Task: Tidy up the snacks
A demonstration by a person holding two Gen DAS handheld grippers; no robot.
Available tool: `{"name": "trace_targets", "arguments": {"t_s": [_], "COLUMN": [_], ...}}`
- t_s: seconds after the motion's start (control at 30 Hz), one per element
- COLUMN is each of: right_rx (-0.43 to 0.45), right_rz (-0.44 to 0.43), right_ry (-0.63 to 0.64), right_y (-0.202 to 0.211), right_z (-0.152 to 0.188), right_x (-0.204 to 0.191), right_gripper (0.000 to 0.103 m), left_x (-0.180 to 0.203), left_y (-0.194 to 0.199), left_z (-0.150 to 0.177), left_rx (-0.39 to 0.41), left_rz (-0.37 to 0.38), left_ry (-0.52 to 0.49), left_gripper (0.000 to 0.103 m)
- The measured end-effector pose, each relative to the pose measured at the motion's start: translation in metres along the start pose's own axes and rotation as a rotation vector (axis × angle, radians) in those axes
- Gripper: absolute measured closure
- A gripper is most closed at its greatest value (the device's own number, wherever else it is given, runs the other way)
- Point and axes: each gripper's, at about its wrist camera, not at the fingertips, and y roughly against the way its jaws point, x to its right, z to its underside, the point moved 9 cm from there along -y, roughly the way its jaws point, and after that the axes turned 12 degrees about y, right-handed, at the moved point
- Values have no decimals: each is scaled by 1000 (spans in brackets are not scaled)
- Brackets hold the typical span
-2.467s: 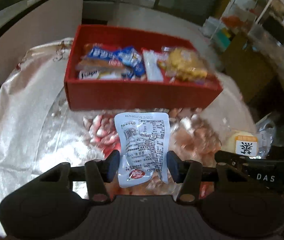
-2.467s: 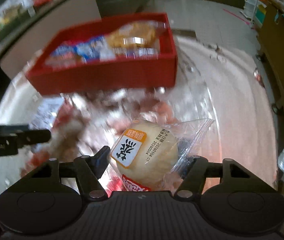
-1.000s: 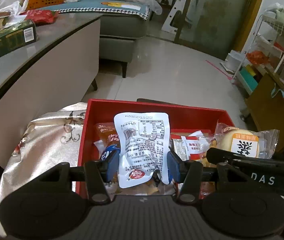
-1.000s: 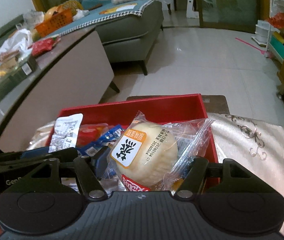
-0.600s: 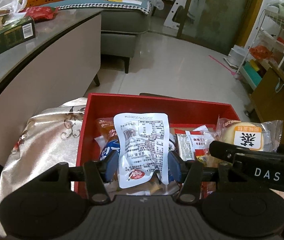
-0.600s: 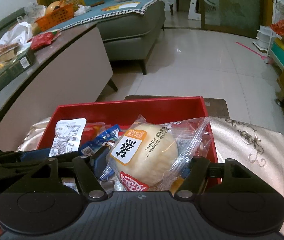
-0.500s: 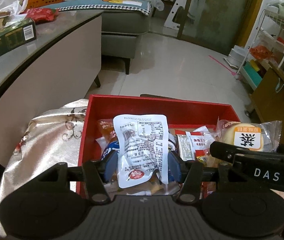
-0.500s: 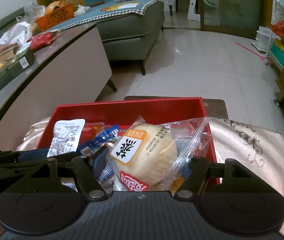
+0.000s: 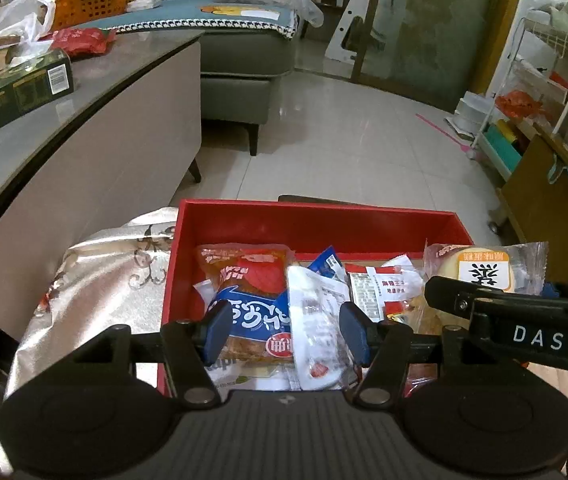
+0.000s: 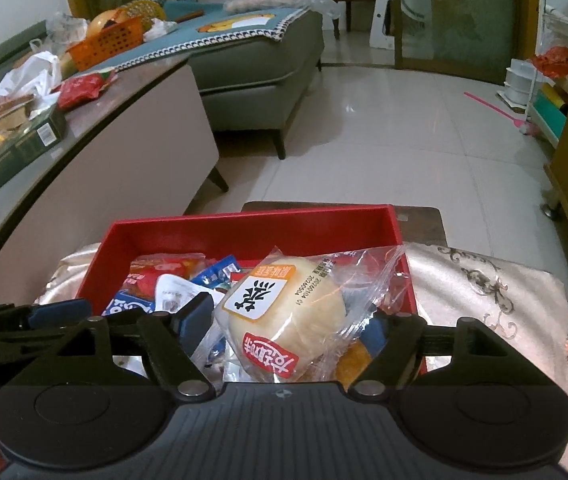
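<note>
A red box (image 9: pixel 316 224) (image 10: pixel 252 228) on the silver cloth holds several snack packets. My left gripper (image 9: pixel 282 330) is open above its near side. The white printed packet (image 9: pixel 318 332) lies free in the box between its fingers, on a blue biscuit pack (image 9: pixel 250 316). My right gripper (image 10: pixel 284 324) hangs over the box's right part, with a round bun in a clear bag (image 10: pixel 288 316) between its fingers, tilted. Its jaws look wider apart than before, and I cannot tell whether they still grip the bag. The bun also shows in the left wrist view (image 9: pixel 484 270).
The silver patterned cloth (image 10: pixel 492 292) covers the table around the box. A grey counter (image 9: pixel 44 120) with boxes and bags runs along the left. A grey sofa (image 10: pixel 256 60) and tiled floor lie beyond. A wooden cabinet (image 9: pixel 544 196) stands on the right.
My left gripper has opened and the white packet has dropped from it into the red box. The bun bag has tilted and my right jaws have spread slightly.
</note>
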Motion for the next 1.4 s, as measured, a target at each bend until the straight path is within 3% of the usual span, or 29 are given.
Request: {"name": "trace_targets", "arguments": {"t_s": [0.67,1.4], "right_rx": [55,19], "right_rz": [-70,-18], "right_ry": [-94,-77], "right_y": [18,24], "right_z": [-6,11], "right_x": [6,7], "right_gripper": [18,16], "left_x": [0,2], "left_y": [21,27], "left_z": [-5,3], "left_rx": [34,37], "left_rz": [15,-11], "left_ry": [15,-23], "left_gripper": [46,43]}}
